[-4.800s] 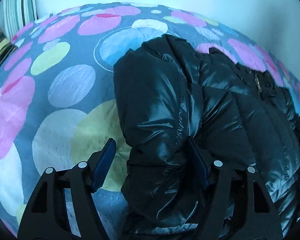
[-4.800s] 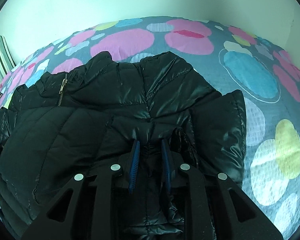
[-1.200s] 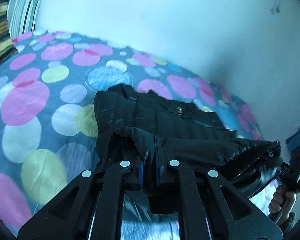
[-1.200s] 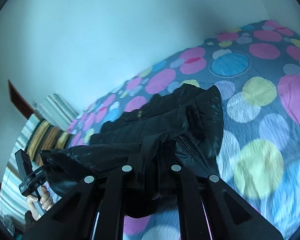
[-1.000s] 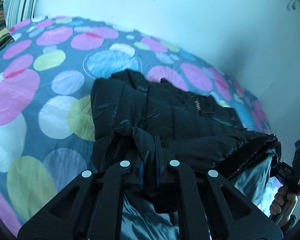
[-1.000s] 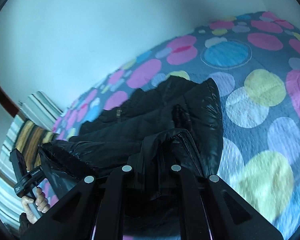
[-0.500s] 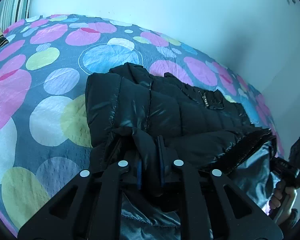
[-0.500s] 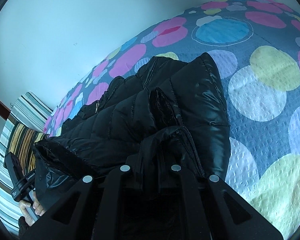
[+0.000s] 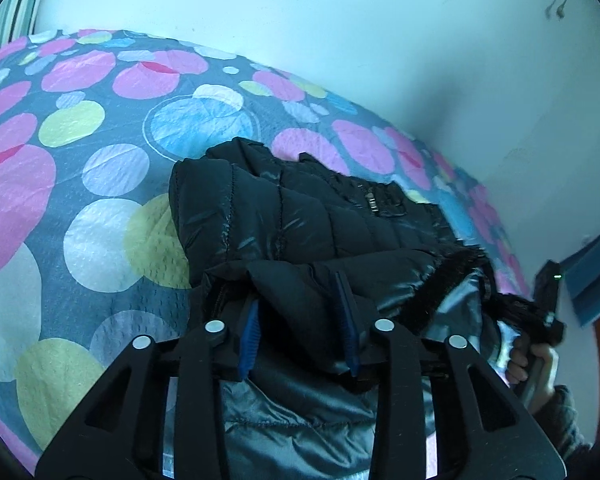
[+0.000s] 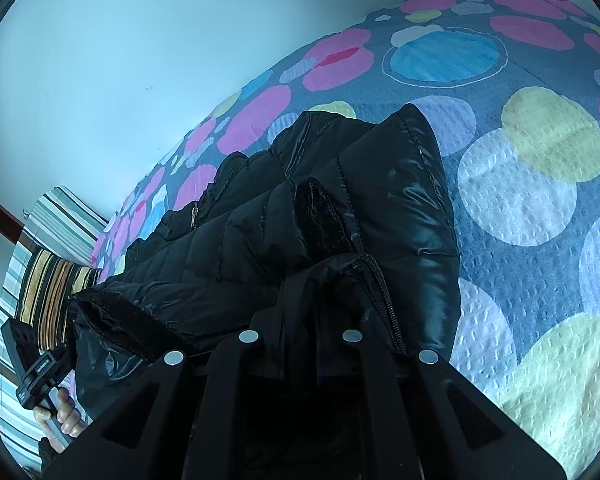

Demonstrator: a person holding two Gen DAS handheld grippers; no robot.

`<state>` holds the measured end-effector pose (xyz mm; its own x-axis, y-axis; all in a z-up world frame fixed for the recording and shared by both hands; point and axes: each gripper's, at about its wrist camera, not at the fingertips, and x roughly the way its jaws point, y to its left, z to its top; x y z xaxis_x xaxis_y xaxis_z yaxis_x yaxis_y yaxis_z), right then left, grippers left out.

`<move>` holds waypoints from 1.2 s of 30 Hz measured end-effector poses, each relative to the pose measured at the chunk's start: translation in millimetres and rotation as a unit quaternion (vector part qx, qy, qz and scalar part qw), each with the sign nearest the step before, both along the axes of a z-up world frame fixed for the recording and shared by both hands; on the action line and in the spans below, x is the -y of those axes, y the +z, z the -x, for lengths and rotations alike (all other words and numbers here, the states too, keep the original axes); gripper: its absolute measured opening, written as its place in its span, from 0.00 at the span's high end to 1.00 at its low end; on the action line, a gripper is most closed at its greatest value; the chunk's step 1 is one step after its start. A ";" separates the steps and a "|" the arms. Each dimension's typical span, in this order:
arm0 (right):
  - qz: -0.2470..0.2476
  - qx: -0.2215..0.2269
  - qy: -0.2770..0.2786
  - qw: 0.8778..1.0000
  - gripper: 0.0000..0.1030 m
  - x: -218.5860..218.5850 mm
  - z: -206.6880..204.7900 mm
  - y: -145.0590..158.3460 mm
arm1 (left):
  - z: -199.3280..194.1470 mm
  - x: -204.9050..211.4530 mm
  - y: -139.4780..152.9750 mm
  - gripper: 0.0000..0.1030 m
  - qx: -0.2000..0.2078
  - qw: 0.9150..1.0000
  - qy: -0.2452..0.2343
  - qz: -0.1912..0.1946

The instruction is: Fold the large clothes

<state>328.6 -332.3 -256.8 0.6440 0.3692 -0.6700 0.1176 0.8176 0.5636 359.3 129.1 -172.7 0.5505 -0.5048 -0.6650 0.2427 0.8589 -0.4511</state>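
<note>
Both grippers flank the folded jacket, left gripper opening around its hem

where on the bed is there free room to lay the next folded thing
Free: the bedspread left of the jacket, and the stretch on its other side. A narrow strip runs between jacket and wall. Crowded: the near edge, under both grippers.
</note>
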 end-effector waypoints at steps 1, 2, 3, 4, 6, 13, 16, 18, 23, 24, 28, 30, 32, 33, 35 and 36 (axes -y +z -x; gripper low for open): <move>0.000 0.000 0.000 1.000 0.93 0.1 -0.6 -0.2 | 0.8 -2.0 0.6 0.63 -0.001 1.000 -0.005 0.004; -0.001 -0.001 0.000 1.000 0.93 0.3 -1.5 -0.7 | 1.9 -3.9 1.3 0.60 0.001 1.000 -0.008 0.004; -0.002 -0.001 0.000 1.000 0.93 0.6 -2.5 -1.0 | 3.7 -5.6 2.5 0.54 0.006 1.000 -0.006 -0.006; -0.003 -0.002 -0.001 1.000 0.93 1.0 -2.8 -1.5 | 5.9 -7.1 4.5 0.38 0.016 1.000 0.003 -0.020; -0.004 -0.003 -0.003 1.000 0.93 1.6 -3.6 -2.3 | 12.9 -13.9 10.3 0.28 0.046 0.997 0.025 -0.053; -0.012 0.001 -0.005 1.000 0.89 3.4 -0.8 3.0 | 10.4 -15.0 12.9 0.28 0.059 0.995 0.026 -0.080; -0.019 0.007 -0.007 1.000 0.85 7.1 3.2 9.6 | 10.2 -14.6 13.6 0.28 0.063 0.994 0.026 -0.081; -0.019 0.010 -0.003 1.000 0.80 8.1 5.7 14.5 | 11.2 -18.4 15.1 0.28 0.067 0.994 0.032 -0.076; -0.028 0.032 -0.005 0.999 0.59 20.0 19.8 29.2 | 15.1 -36.2 18.4 0.28 0.069 0.994 0.056 -0.061; -0.023 0.036 -0.013 0.999 0.47 23.4 22.8 32.6 | 15.4 -40.5 17.9 0.28 0.066 0.994 0.059 -0.059; -0.010 0.055 -0.025 0.998 0.41 38.7 33.1 46.7 | 16.1 -43.3 15.7 0.28 0.062 0.994 0.058 -0.065; 0.002 0.059 -0.017 0.998 0.41 40.8 33.8 49.6 | 14.9 -37.9 14.3 0.28 0.063 0.994 0.048 -0.075; 0.024 0.065 -0.007 0.998 0.41 39.4 33.6 52.2 | 13.9 -31.2 13.1 0.28 0.066 0.993 0.037 -0.086; 0.032 0.068 0.003 0.997 0.41 38.0 32.9 52.5 | 11.3 -25.9 12.1 0.28 0.066 0.993 0.029 -0.091; 0.037 0.071 0.017 0.997 0.41 36.5 33.1 50.7 | 7.2 -18.4 10.0 0.28 0.066 0.992 0.021 -0.102; 0.039 0.073 0.025 0.996 0.41 35.1 32.1 49.3 | 3.5 -13.9 8.8 0.28 0.066 0.992 0.015 -0.108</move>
<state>296.6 -367.4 -207.5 0.7193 0.3536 -0.5980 -0.0033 0.8625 0.5060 355.8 143.1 -163.8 0.6521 -0.3406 -0.6773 0.2604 0.9397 -0.2218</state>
